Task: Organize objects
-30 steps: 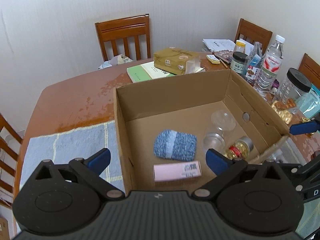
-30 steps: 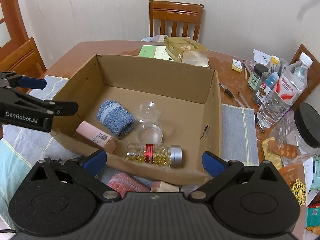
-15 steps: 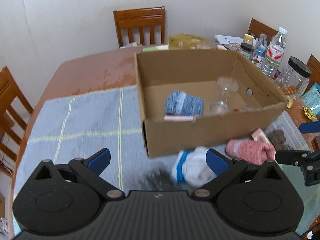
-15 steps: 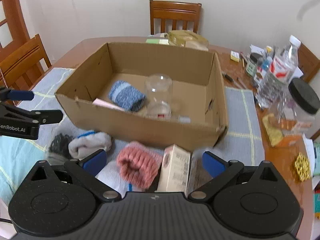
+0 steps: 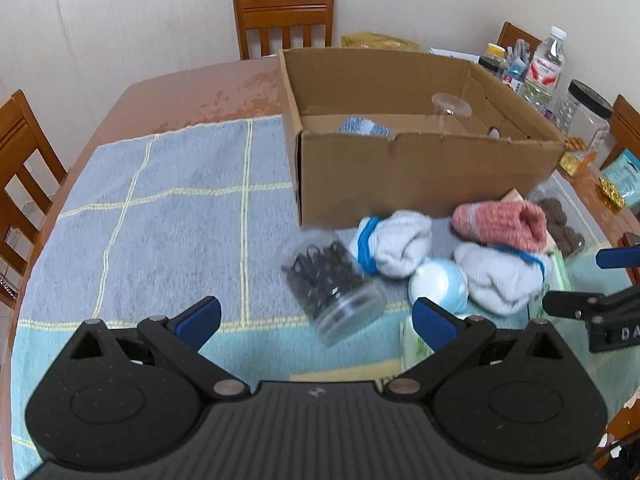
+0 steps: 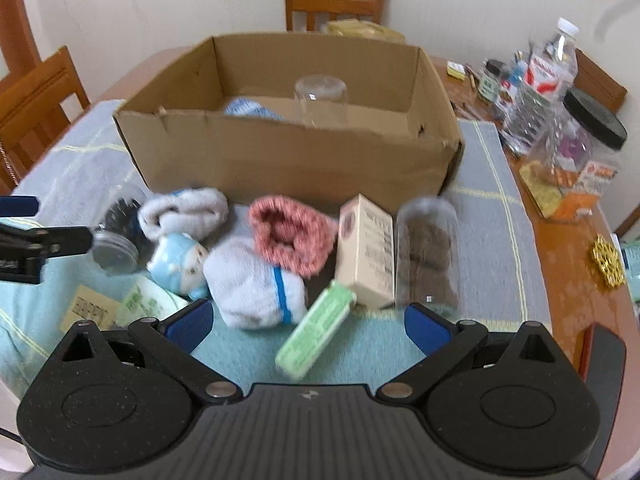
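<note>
An open cardboard box (image 5: 424, 176) (image 6: 288, 160) stands on the blue cloth and holds a blue knit roll (image 5: 362, 126) and a clear cup (image 6: 320, 100). In front of it lie a clear jar of black clips (image 5: 332, 284), two white socks (image 5: 396, 246) (image 6: 256, 284), a pink knit piece (image 6: 292, 238), a pale blue figurine (image 5: 438, 282), a beige carton (image 6: 366, 250), a green tube box (image 6: 316, 332) and a jar of brown balls (image 6: 426, 252). My left gripper (image 5: 316, 316) is open just short of the clip jar. My right gripper (image 6: 306, 322) is open over the green box.
Wooden chairs (image 5: 286, 20) ring the table. At the right edge stand a water bottle (image 6: 552, 68), a black-lidded jar (image 6: 580, 140), small bottles and pens. A tissue box (image 6: 360, 28) lies behind the cardboard box. Bare cloth (image 5: 160, 208) spreads to the left.
Both grippers have drawn back and down from above the box to the pile in front of it. The items in front of the box have come into view. Both stayed open.
</note>
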Demonstrator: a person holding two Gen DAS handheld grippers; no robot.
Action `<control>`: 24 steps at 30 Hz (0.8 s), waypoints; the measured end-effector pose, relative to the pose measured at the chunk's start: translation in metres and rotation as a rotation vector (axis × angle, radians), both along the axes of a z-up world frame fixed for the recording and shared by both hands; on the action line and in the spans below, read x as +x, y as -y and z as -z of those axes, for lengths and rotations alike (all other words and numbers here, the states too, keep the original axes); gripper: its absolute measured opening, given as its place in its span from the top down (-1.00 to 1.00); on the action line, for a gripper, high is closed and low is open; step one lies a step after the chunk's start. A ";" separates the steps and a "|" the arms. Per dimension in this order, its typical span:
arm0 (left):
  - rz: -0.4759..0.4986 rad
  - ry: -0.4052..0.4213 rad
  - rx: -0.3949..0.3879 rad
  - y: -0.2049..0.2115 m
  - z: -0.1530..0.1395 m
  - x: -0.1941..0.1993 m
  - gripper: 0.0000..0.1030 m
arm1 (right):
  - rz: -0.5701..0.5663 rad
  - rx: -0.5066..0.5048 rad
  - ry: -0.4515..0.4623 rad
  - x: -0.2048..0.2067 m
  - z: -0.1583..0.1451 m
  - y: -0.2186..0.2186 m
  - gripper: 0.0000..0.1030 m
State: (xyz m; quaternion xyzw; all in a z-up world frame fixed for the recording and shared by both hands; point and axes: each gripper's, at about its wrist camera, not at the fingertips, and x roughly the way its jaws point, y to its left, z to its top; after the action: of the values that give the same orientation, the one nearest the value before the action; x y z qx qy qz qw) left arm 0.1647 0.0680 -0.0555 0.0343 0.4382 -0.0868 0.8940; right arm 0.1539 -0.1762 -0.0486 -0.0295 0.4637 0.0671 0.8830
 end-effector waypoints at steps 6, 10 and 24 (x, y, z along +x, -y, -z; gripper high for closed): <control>-0.004 -0.006 0.003 0.001 0.002 -0.014 -0.97 | 0.036 -0.032 -0.018 -0.005 0.013 0.002 -1.00; -0.023 0.005 0.025 0.007 0.001 -0.024 -0.97 | 0.028 -0.056 -0.028 -0.006 0.017 0.007 -1.00; -0.158 -0.030 0.013 0.054 0.007 -0.056 -0.97 | -0.072 0.014 -0.062 -0.016 0.028 0.060 -1.00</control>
State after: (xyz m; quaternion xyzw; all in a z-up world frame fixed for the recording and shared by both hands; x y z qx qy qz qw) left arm 0.1084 0.0140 -0.0629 0.0041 0.4535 -0.0135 0.8912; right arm 0.1377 -0.2364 -0.0762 -0.0381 0.4888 0.1027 0.8655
